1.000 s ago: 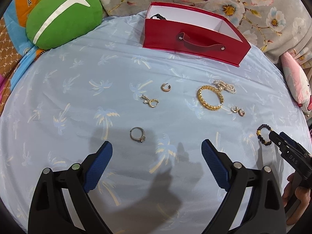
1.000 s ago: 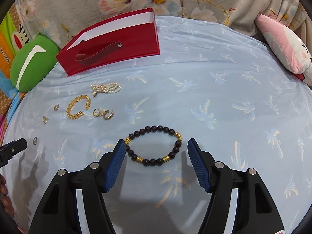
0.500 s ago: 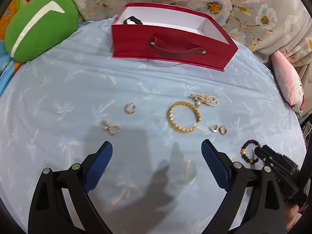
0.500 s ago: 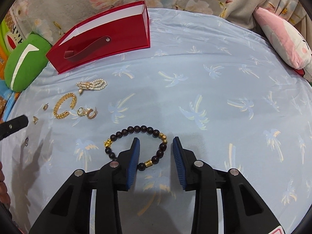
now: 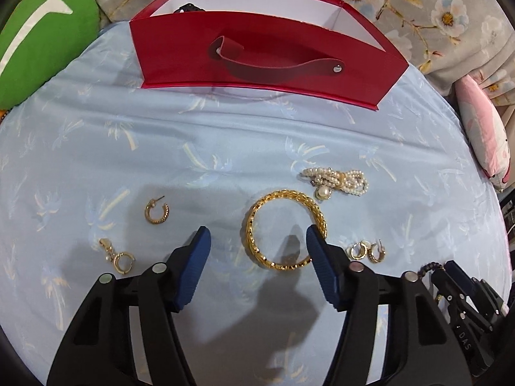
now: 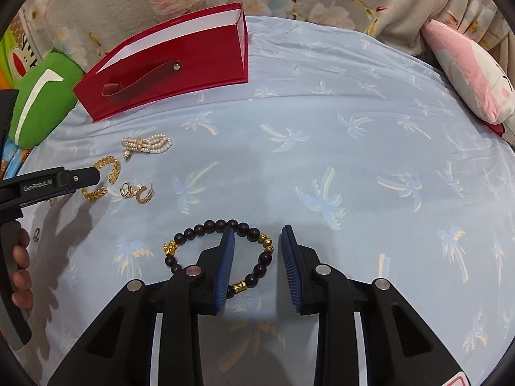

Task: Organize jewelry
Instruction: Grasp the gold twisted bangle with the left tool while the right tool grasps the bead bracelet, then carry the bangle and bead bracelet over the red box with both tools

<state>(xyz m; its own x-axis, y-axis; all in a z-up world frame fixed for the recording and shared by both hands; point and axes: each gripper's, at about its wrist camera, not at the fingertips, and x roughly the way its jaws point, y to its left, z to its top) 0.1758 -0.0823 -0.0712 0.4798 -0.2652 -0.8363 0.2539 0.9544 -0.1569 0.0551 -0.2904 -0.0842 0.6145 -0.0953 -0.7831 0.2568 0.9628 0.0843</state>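
A gold twisted bangle [image 5: 251,234] lies on the blue palm-print sheet between the fingers of my left gripper [image 5: 257,241]. Its jaws are closing, and its right fingertip overlaps the bangle's right edge without a visible squeeze. My right gripper [image 6: 257,231] straddles the right side of a dark bead bracelet [image 6: 210,225]. One finger is inside the loop and one outside; the jaws are closing but the pads stand clear of the beads. The open red box [image 5: 257,64] stands at the back with a dark item inside.
A pearl bracelet [image 5: 338,178], a hoop earring [image 5: 156,214], a drop earring [image 5: 117,257] and an earring pair [image 5: 367,251] lie around the bangle. A ring [image 6: 36,234] lies far left. A green cushion [image 5: 42,32] and pink plush [image 5: 482,135] flank the sheet.
My left gripper moved from over the ring to the gold bangle and narrowed. The right gripper's jaws narrowed from outside the bead bracelet to straddling its right side.
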